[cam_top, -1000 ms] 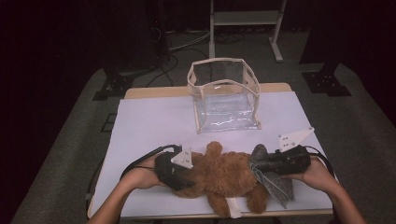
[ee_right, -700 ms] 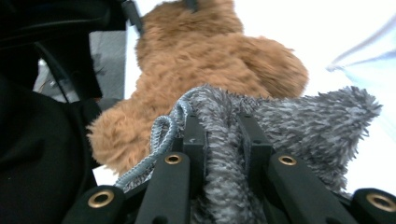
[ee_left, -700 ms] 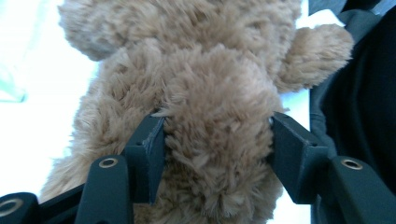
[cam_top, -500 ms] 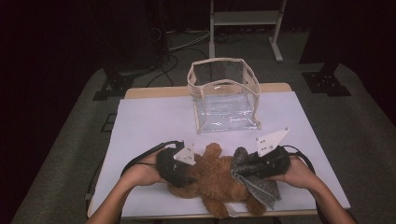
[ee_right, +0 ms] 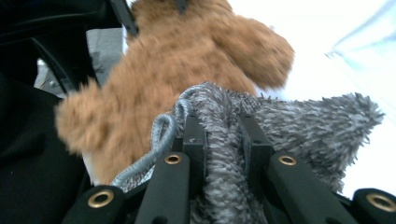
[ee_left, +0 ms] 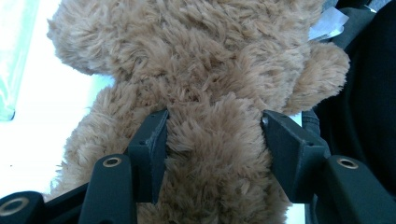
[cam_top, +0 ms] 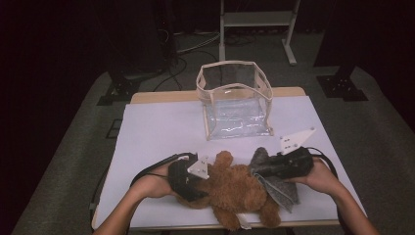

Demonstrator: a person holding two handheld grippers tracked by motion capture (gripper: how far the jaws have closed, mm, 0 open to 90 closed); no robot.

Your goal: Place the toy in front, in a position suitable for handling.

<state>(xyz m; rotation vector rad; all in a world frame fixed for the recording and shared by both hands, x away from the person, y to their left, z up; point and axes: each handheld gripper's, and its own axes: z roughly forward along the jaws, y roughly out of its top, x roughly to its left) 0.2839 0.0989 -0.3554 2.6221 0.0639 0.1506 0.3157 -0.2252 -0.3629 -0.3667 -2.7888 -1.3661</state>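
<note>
Teddy bear (cam_top: 235,191) front and centre, lying on its side near the front edge of the worktop (cam_top: 156,132), brown and fluffy, between your two hands. Your left gripper (cam_top: 188,178) has it by a plush limb or the body: in the left gripper view the black jaws are dug into the fur (ee_left: 215,140) on both sides, pressing in, so that's a real hold. Your right gripper (cam_top: 262,169) is pinching the grey knitted garment (cam_top: 276,188); the right gripper view has the jaws squeezed close on a fold of the grey fabric (ee_right: 224,154), with a cord loop (ee_right: 159,140) hanging off beside them. The garment lies against the bear's far side, touching it, partly draped down toward the worktop's edge.

So you look to be mid-dressing or mid-undressing here; I can't tell which from this alone. My read is that the bear is pinned steady while the cloth gets worked along it. The next move calls for a firm left hold and a smooth pull on the fabric with the right, without the knit snagging on the fur or slipping out of the pinch.

Behind all this, the clear plastic bag (cam_top: 235,100) with beige trim stands upright near the middle of the worktop, mouth open to the top, well apart from the bear. It looks empty: nothing visible through its walls.
</note>
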